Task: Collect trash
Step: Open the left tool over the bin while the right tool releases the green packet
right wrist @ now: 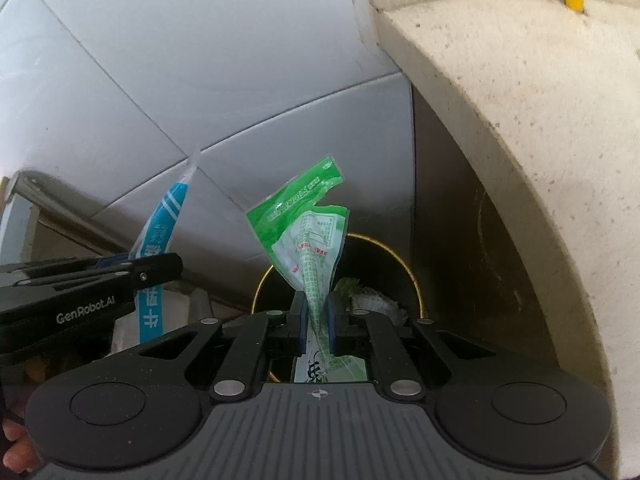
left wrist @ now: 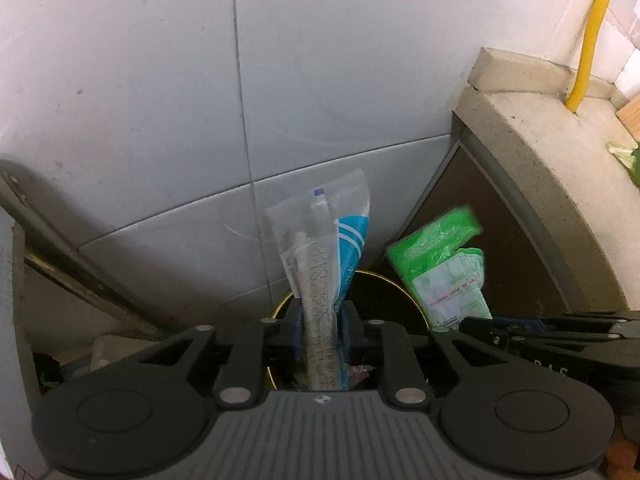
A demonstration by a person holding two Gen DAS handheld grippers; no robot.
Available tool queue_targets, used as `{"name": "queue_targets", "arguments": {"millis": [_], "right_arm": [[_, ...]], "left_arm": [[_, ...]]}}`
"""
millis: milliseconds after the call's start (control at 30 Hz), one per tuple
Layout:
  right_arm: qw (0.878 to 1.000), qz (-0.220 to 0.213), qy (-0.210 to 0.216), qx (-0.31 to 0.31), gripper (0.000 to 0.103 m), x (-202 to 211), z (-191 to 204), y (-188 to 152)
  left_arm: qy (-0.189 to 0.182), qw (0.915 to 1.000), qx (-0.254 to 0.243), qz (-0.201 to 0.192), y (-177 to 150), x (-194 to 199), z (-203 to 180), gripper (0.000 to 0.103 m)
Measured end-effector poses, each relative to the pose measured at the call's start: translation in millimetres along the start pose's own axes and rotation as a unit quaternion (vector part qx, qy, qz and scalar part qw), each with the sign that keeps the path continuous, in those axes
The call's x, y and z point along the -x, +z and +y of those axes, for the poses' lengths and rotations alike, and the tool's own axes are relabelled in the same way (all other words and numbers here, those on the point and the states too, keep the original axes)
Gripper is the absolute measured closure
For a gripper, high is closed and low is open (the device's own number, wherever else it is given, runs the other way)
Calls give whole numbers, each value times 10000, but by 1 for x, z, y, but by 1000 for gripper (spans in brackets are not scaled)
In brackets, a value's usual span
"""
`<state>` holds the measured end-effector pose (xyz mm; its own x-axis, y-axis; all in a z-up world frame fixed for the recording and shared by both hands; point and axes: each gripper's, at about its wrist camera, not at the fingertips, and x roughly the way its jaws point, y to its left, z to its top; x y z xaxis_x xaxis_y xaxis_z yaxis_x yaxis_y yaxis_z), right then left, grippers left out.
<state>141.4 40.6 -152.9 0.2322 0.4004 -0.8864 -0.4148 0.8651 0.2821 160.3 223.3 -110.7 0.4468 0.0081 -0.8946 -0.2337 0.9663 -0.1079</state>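
You're holding both wrappers over the bin (right wrist: 340, 276): the left gripper (left wrist: 322, 330) is pinching the clear blue-striped wrapper (left wrist: 320, 240), the right gripper (right wrist: 318, 322) the green packet (right wrist: 308, 232), each sticking up from between its jaws. Keep both centred above the gold rim just beyond the jaws before letting go, so neither catches the edge

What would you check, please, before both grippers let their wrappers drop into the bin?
1. Left gripper pinches the blue-and-clear wrapper: ok.
2. Right gripper pinches the green wrapper: ok.
3. Gold-rimmed bin lies below both wrappers: ok.
4. Grippers apart from each other: ok.
5. Room left in the bin, which already holds trash: cannot tell.
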Motion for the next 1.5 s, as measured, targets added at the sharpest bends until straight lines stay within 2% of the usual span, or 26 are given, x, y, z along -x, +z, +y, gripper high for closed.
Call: {"name": "queue_targets", "arguments": {"millis": [400, 467, 533, 600, 633, 967, 1167, 1233, 1500], "right_arm": [[10000, 88, 19, -9, 79, -7, -5, 6], [10000, 89, 7, -10, 75, -9, -5, 6], [10000, 94, -6, -3, 74, -12, -4, 6], [9999, 98, -23, -14, 74, -12, -4, 7], [9999, 102, -36, -7, 74, -12, -4, 7], [9999, 70, -67, -41, 73, -9, -2, 4], [9999, 23, -98, -63, 73, -3, -3, 4], [9999, -14, -129, -54, 68, -2, -2, 3], [9995, -188, -236, 35, 68, 15, -3, -1]], "left_arm": [[-9, 10000, 91, 7, 2, 0, -1, 84], [-27, 10000, 81, 1, 1, 0, -1, 84], [-35, 10000, 78, 5, 2, 0, -1, 81], [-63, 9999, 88, 16, 2, 0, 0, 69], [-84, 9999, 103, 13, 3, 0, 0, 67], [-158, 9998, 90, -29, 4, 2, -2, 57], [-151, 9999, 28, -68, 4, 2, -5, 57], [-147, 9998, 13, -92, 4, 2, -5, 57], [-132, 9998, -55, -157, 3, 5, -5, 57]]}}
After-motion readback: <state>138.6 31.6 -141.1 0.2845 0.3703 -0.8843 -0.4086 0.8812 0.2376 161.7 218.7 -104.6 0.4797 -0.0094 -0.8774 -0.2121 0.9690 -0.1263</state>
